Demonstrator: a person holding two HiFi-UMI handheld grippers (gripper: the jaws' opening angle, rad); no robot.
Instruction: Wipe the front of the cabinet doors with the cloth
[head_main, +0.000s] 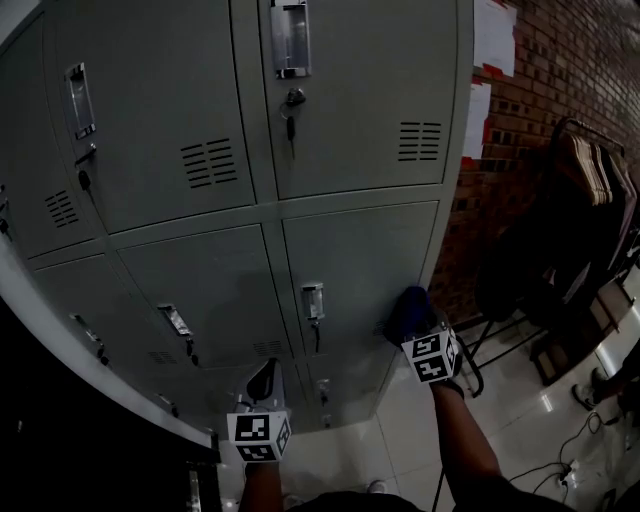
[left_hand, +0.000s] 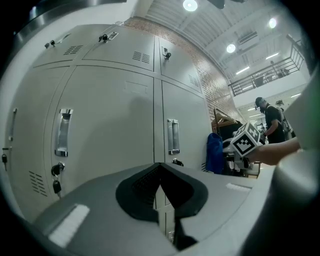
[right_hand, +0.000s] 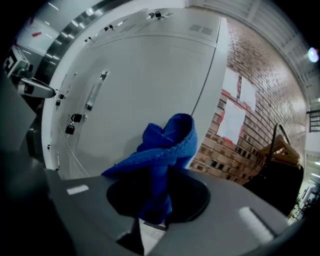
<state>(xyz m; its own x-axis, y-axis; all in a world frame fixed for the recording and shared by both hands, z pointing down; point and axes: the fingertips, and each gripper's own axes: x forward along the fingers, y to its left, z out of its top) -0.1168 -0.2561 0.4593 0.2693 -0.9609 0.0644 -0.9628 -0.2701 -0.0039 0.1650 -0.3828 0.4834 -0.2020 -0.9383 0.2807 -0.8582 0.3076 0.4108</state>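
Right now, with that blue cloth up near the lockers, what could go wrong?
1. The cloth is bunched into a loose wad in the right hand-held gripper. Only a narrow part sits between the jaws, so rubbing might drag it free.
2. Keys hang below the handle on the nearby door. The cloth's loose folds could catch on them during a sweep.
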